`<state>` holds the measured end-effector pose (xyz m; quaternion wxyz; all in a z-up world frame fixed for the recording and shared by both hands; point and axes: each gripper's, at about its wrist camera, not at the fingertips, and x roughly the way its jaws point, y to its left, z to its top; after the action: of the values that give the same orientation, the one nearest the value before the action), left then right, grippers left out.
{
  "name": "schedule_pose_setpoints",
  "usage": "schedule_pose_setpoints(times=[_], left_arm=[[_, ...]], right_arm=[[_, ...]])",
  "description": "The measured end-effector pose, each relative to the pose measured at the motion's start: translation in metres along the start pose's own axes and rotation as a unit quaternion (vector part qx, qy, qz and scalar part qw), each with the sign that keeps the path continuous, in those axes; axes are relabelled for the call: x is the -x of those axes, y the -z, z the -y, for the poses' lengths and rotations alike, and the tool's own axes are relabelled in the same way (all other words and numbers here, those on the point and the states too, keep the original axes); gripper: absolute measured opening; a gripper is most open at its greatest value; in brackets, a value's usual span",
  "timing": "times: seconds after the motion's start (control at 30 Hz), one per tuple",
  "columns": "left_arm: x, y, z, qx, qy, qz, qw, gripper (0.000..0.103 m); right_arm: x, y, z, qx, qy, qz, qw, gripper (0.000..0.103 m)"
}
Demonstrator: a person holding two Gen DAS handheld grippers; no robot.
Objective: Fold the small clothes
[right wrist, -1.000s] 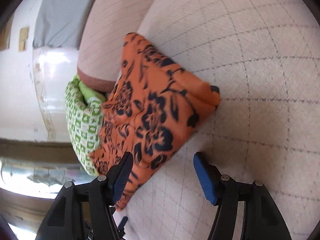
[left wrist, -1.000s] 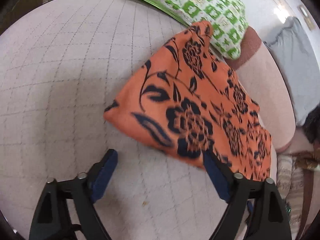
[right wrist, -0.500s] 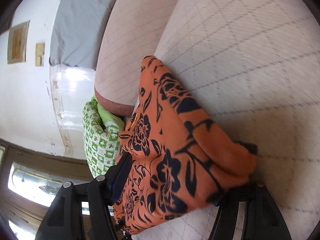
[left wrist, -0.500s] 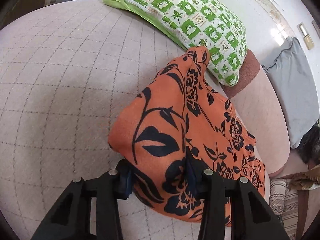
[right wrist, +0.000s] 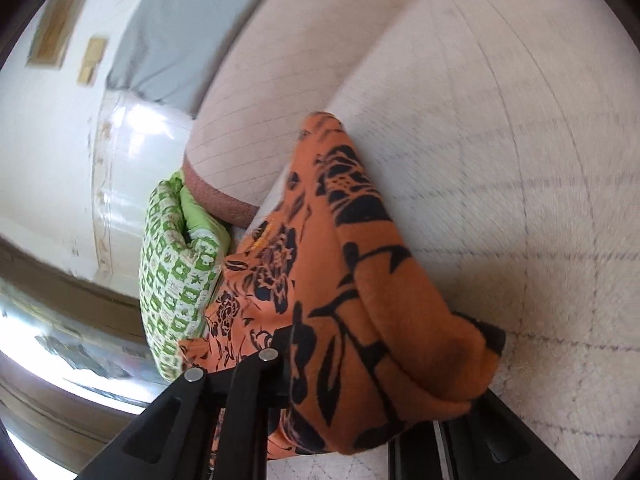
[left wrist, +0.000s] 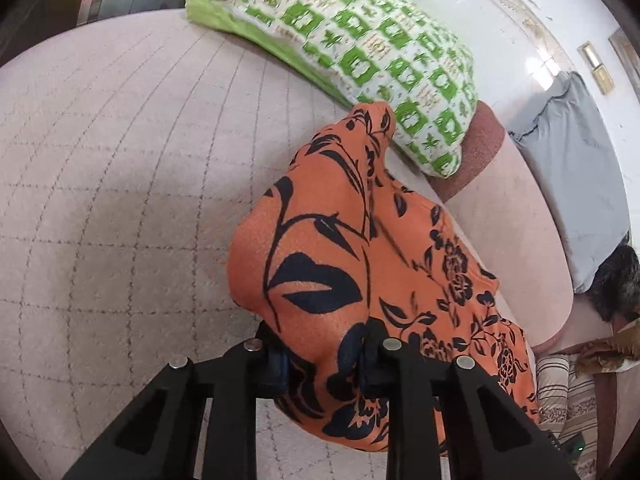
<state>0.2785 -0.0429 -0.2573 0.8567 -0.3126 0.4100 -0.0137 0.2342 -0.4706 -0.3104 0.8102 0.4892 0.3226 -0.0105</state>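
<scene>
Your left gripper (left wrist: 324,356) is closing on the near edge of the orange floral garment (left wrist: 360,272), and the cloth already sits bunched between its two fingers, bulging up over them so the pads are mostly buried in fabric. Your right gripper (right wrist: 360,392) is closing as well, with another thick fold of the same garment (right wrist: 360,300) between its fingers; only its left finger (right wrist: 280,364) shows clearly, while the other is hidden under the draped cloth. In both views the garment is an orange piece with black flowers and leaves, gathered into a loose, rounded heap and lifted at the ends you hold, with its far part trailing down onto the pale quilted bed cover (left wrist: 120,184). Its far tip lies just beside the green and white patterned pillow (left wrist: 360,52), which rests at the edge of the bed. Behind the garment runs a pink bolster with a brown end (left wrist: 488,140), and a grey cloth (left wrist: 576,176) hangs beyond it against the white wall. In the right wrist view the picture is slightly blurred, and the pillow (right wrist: 176,276) appears to the left of the garment.
</scene>
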Motion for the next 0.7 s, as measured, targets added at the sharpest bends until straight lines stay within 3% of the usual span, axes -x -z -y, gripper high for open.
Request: schedule_pose_setpoints(times=[0.17, 0.3, 0.57, 0.7], left_arm=[[0.024, 0.001, 0.009, -0.029, 0.001, 0.017, 0.9994, 0.024], [0.042, 0.009, 0.003, -0.020, 0.002, 0.012, 0.9997, 0.024], [0.087, 0.039, -0.023, -0.030, 0.002, -0.017, 0.9994, 0.024], [0.112, 0.055, -0.032, -0.046, -0.002, -0.010, 0.9989, 0.024]], right_arm=[[0.014, 0.006, -0.022, 0.045, -0.001, 0.007, 0.999, 0.016], [0.028, 0.016, -0.033, 0.080, 0.009, 0.007, 0.997, 0.016], [0.087, 0.058, -0.028, 0.098, 0.035, 0.016, 0.994, 0.016], [0.122, 0.092, -0.018, 0.101, 0.046, 0.014, 0.994, 0.016]])
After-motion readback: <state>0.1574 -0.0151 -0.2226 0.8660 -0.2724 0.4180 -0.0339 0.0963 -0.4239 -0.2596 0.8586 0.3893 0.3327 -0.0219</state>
